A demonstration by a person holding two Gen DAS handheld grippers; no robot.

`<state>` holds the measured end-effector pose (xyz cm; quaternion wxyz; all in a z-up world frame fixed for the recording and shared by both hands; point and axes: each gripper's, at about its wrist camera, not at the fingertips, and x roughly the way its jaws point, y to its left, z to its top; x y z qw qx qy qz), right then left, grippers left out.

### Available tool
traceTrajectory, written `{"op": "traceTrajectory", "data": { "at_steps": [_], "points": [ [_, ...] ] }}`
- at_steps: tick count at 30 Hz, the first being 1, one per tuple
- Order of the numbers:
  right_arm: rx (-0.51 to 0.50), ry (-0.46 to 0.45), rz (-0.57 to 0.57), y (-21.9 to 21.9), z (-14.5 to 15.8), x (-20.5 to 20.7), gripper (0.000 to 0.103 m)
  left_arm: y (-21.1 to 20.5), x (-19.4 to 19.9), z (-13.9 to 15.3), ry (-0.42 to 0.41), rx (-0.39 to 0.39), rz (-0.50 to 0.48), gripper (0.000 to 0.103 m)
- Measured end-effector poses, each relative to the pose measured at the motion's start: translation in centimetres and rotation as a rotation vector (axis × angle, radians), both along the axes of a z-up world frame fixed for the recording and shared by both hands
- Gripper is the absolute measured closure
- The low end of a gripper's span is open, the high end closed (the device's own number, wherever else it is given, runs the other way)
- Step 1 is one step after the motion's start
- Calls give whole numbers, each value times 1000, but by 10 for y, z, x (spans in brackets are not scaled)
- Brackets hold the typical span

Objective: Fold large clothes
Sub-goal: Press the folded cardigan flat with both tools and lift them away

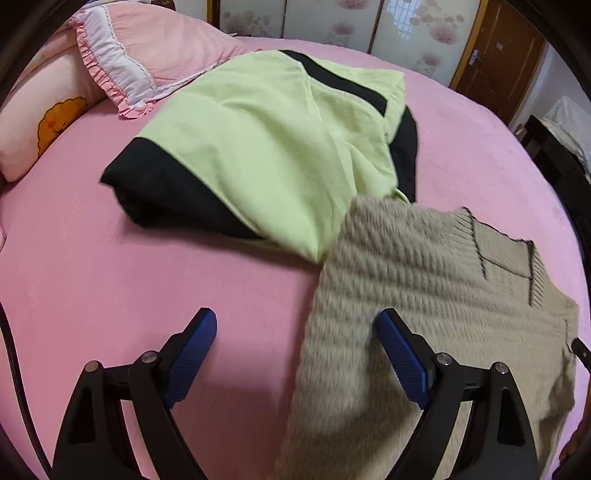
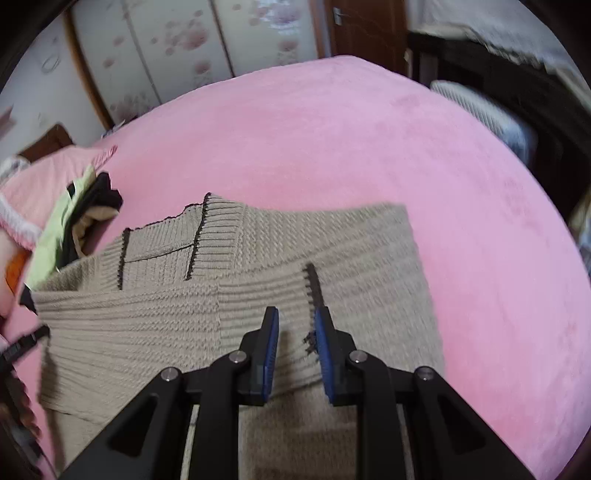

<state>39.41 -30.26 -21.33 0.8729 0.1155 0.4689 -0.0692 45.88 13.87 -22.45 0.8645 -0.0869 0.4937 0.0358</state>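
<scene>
A beige ribbed knit sweater (image 1: 424,295) with dark trim lies on the pink bed (image 1: 147,280). My left gripper (image 1: 295,332) is open wide, its left pad over bare sheet and its right pad over the sweater's left part. In the right wrist view the sweater (image 2: 184,314) lies spread below my right gripper (image 2: 295,325). Its jaws stand a narrow gap apart around a dark-trimmed sleeve cuff (image 2: 314,284); whether they pinch the cloth is not clear. A folded light green and black garment (image 1: 266,147) lies behind the sweater.
A pink frilled pillow (image 1: 147,55) and a cream pillow with an orange print (image 1: 48,118) lie at the bed's far left. Floral wardrobe doors (image 1: 332,22) and a brown door (image 1: 495,55) stand behind. A white appliance (image 2: 487,114) stands beside the bed at right.
</scene>
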Motion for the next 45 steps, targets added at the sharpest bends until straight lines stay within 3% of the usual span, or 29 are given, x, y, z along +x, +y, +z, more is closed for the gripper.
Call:
{"op": "traceTrajectory", "data": {
  "at_steps": [1, 3, 5, 8, 10, 13, 16, 21, 25, 30, 33, 37, 38, 41, 42, 45],
  "points": [
    [-29, 1, 14, 4, -1, 4, 83, -3, 7, -2, -2, 0, 5, 23],
    [-80, 7, 52, 14, -5, 11, 83, -6, 18, -6, 4, -6, -1, 53],
    [-129, 22, 65, 19, -10, 16, 83, -12, 23, -11, 10, 1, -10, 72],
    [-224, 57, 49, 20, -24, 19, 83, -24, 24, -14, -4, 65, 0, 75],
    [-217, 55, 41, 15, -28, 16, 83, -23, 21, -14, -12, 60, 10, 74],
    [-170, 46, 19, 2, -23, 5, 83, -20, 13, -8, -12, 79, 20, 63],
    [-152, 20, 7, -6, -11, -9, 83, -20, -7, 10, -51, 127, 8, 63],
    [-74, -57, 74, 9, 11, -32, 83, -44, -52, 34, -115, 96, -79, 63],
    [12, -68, 169, 48, 14, -36, 83, -71, -78, 23, -92, 77, -123, 63],
    [-16, -20, 229, 94, -7, -26, 83, -86, -95, -9, -36, 133, -129, 63],
    [-62, 28, 193, 93, -25, -24, 83, -83, -100, -15, -47, 138, -143, 63],
    [-8, 32, 127, 68, -26, -31, 83, -80, -102, -10, -29, 143, -169, 60],
    [-11, 38, 113, 62, -23, -34, 83, -80, -104, -6, -29, 142, -170, 56],
    [11, 19, 113, 49, -11, -50, 83, -81, -115, 16, -70, 128, -153, 22],
    [13, 8, 113, 47, -6, -55, 83, -83, -123, 28, -111, 118, -155, 16],
    [23, -25, 110, 43, 13, -76, 82, -95, -140, 54, -178, 113, -197, 15]
  ]
}}
